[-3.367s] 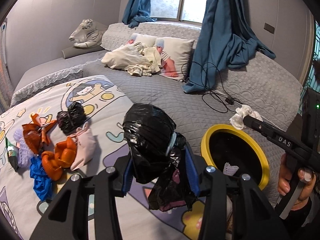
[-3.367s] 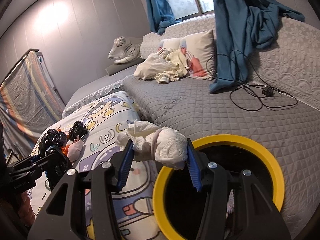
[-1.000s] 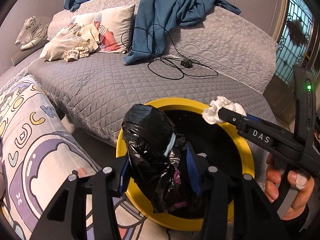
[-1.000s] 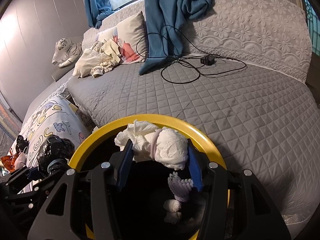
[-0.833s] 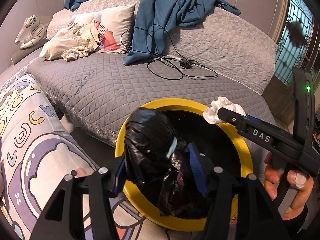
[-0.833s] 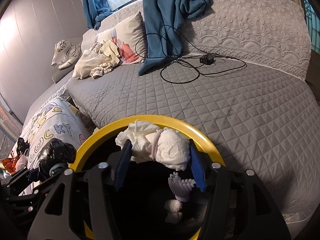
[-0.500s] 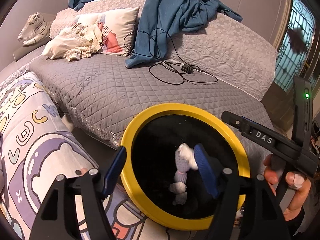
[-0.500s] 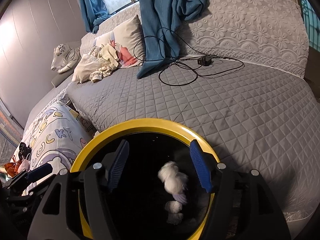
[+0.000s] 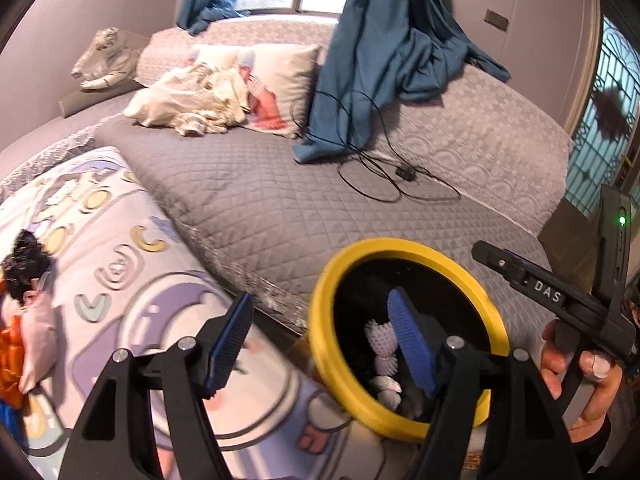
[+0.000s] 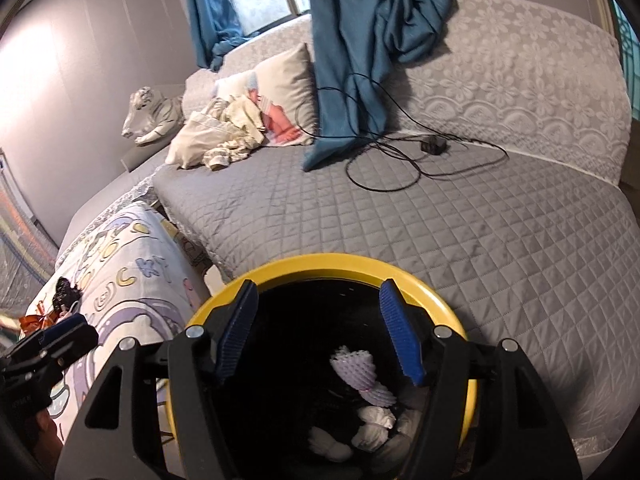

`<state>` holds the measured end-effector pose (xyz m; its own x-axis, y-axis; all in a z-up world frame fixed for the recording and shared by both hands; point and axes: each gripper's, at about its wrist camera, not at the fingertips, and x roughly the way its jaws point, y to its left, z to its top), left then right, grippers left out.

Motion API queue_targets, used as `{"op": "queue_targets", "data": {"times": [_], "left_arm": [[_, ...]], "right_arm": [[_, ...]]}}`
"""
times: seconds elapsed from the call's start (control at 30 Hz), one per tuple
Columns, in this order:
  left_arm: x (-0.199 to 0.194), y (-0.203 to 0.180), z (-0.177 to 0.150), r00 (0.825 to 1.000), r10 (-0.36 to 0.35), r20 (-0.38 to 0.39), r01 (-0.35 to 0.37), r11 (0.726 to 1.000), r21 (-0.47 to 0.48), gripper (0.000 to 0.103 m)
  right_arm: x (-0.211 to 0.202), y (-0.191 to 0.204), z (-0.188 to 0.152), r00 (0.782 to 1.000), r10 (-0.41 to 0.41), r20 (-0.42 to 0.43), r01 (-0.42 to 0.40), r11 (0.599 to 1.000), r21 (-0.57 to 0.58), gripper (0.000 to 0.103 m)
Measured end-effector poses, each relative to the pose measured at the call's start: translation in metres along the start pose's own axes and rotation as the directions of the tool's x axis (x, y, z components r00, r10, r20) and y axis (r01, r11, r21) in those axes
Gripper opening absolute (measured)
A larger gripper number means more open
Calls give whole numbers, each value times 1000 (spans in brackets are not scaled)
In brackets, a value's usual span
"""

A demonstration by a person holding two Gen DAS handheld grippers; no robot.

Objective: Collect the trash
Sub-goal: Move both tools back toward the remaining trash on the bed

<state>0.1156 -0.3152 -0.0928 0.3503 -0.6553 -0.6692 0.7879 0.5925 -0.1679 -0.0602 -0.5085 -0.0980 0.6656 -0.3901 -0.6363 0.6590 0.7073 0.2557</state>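
Dropped black bag and white wad into bin [image 10: 440, 292]; left gripper [image 9: 320, 340] and right gripper [image 10: 320, 328] open, empty; more trash [image 9: 24, 300] remained

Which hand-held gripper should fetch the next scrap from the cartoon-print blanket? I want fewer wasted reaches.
Left hand-held gripper: open, empty, beside the crumpled orange wrappers. Right hand-held gripper hangs over the yellow-rimmed black bin.

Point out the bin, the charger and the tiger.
bin [image 10: 352, 263]: right wrist view, far yellow rim.
charger [image 10: 433, 145]: right wrist view, black body.
tiger [image 9: 105, 60]: left wrist view, its back.
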Motion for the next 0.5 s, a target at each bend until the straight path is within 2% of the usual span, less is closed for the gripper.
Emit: {"op": "queue_targets", "data": {"times": [0.2, 0.5], "left_arm": [[-32, 37, 3, 997, 59, 50, -56, 997, -53, 67], [-78, 84, -4, 981, 166, 97, -155, 982, -111, 67]], "right_arm": [[-8, 33, 4, 999, 39, 17, -38, 997, -61, 60], [-19, 97, 4, 992, 122, 18, -117, 978, -173, 60]]}}
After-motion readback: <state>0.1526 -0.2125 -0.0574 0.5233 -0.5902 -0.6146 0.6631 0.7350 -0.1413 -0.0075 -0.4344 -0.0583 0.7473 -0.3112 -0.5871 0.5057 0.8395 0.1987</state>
